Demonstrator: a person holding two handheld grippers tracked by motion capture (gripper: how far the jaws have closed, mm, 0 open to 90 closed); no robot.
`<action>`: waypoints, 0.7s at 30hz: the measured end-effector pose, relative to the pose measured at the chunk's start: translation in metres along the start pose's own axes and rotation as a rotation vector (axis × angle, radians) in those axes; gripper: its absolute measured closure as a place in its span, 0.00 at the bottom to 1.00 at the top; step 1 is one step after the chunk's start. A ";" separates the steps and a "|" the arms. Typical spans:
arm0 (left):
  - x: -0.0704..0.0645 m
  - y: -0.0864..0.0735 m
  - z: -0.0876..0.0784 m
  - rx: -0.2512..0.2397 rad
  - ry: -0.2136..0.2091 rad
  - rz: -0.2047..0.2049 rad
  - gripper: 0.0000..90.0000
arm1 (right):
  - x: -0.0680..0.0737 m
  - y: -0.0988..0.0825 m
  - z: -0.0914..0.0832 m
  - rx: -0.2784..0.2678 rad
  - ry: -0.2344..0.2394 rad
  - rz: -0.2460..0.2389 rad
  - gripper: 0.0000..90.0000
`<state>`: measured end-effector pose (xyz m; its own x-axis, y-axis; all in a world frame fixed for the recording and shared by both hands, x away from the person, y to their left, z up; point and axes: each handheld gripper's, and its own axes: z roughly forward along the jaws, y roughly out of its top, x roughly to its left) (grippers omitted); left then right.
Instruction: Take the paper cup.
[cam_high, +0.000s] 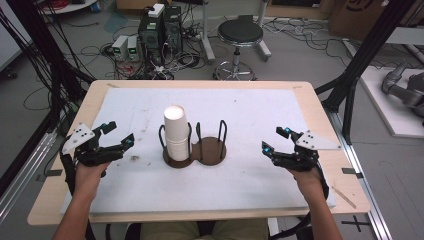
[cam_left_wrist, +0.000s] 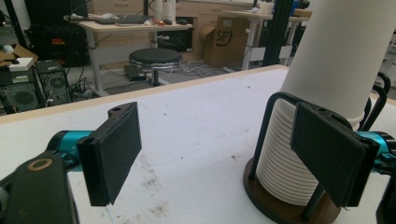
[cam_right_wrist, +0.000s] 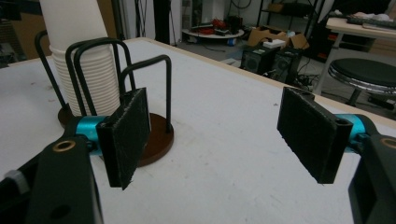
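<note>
Not started: both grippers open and empty, cup stack untouched in the holder.

Table (cam_high: 125, 107) with white mat takes up most of the high view; the dark two-ring cup holder (cam_high: 195, 151) sits at its centre, the stack of white paper cups (cam_high: 176, 132) upright in the left ring, the right ring empty. Left gripper (cam_high: 118, 135) hovers left of the holder, right gripper (cam_high: 276, 139) well to its right, both apart from the cups, jaws spread with nothing between them. My read: reach, grasp and transfer of a cup are all still to do. Left gripper view adds the ribbed cup rims (cam_left_wrist: 285, 163) nested inside the wire loops, and its right pad (cam_left_wrist: 327, 156) just in front of the holder, no contact visible. Right gripper view adds the empty ring's wire hoops (cam_right_wrist: 144, 84) and brown base disc (cam_right_wrist: 159, 140), near its left pad (cam_right_wrist: 125, 137).
</note>
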<state>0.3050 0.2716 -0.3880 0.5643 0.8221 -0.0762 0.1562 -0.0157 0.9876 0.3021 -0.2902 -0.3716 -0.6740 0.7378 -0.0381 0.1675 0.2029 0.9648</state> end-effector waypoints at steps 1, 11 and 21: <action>0.000 0.000 0.000 0.000 0.000 0.000 0.18 | 0.004 0.005 0.004 -0.017 0.018 0.007 0.30; 0.002 -0.001 0.000 0.000 -0.001 -0.008 0.18 | 0.031 0.028 0.039 -0.046 0.110 -0.006 0.48; 0.005 -0.002 0.001 0.006 0.000 -0.013 0.18 | 0.048 0.040 0.060 -0.041 0.141 -0.045 0.83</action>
<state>0.3082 0.2749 -0.3903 0.5626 0.8220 -0.0887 0.1682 -0.0087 0.9857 0.3194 -0.2082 -0.3504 -0.7747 0.6305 -0.0471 0.1075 0.2047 0.9729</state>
